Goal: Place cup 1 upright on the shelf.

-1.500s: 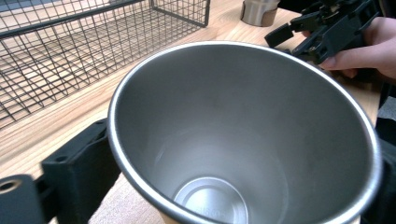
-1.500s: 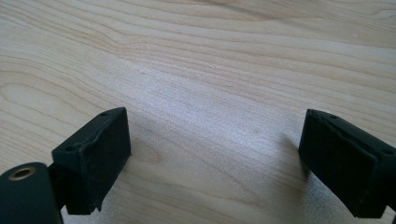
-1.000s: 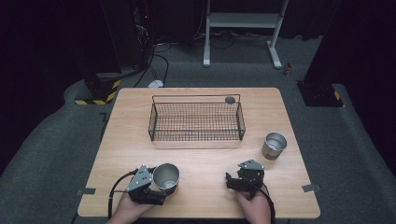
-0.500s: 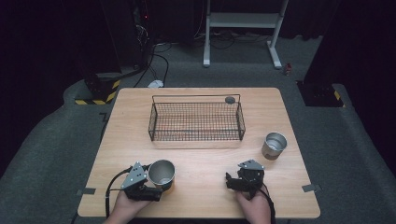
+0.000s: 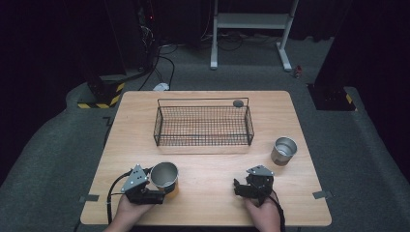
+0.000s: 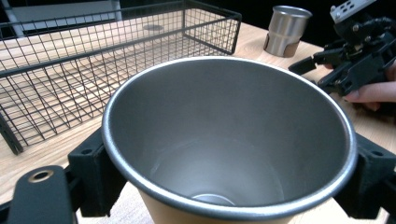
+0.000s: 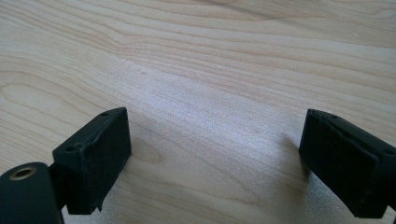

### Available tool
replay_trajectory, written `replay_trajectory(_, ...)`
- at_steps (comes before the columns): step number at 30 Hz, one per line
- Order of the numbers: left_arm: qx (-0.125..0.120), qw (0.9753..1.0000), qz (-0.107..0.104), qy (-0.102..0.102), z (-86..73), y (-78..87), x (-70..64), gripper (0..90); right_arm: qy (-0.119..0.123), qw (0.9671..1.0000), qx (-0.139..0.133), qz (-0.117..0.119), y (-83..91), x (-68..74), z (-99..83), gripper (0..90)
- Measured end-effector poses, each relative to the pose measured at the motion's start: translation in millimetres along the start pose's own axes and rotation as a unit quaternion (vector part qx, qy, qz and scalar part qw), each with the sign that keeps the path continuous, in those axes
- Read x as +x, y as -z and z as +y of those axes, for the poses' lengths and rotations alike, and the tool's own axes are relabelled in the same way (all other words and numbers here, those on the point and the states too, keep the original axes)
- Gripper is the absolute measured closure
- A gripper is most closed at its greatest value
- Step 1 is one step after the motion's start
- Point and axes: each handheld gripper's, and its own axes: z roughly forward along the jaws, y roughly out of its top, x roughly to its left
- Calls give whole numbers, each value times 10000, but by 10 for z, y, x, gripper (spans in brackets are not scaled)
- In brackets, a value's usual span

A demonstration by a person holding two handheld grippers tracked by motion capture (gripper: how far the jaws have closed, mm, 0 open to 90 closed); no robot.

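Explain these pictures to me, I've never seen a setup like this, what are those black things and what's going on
A person sits at a wooden table holding a hand-held two-jaw gripper in each hand. One picture comes from a camera above the table; the other two come from small cameras riding on each gripper, looking along its black jaws.

The left gripper has its jaws on either side of a metal cup, apparently gripping it; the cup looks empty. The right gripper points down at bare wood, jaws wide apart with nothing between them.

Also on the table: a black wire basket, which looks empty, and a second metal cup standing upright to its right.
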Motion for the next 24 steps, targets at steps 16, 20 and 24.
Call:
replay_trajectory(16, 170, 9996, 136, 155, 72, -75, 21, 135, 79, 10000, -15, 40, -8, -10, 7, 90)
replay_trajectory(20, 117, 9996, 186, 185, 121, -109, 44, 135, 95, 9999, -15, 56, -9, -13, 8, 90)
replay_trajectory(24, 18, 9994, 251, 246, 178, -123, 75, 135, 92, 9999, -9, 65, -9, -12, 8, 90)
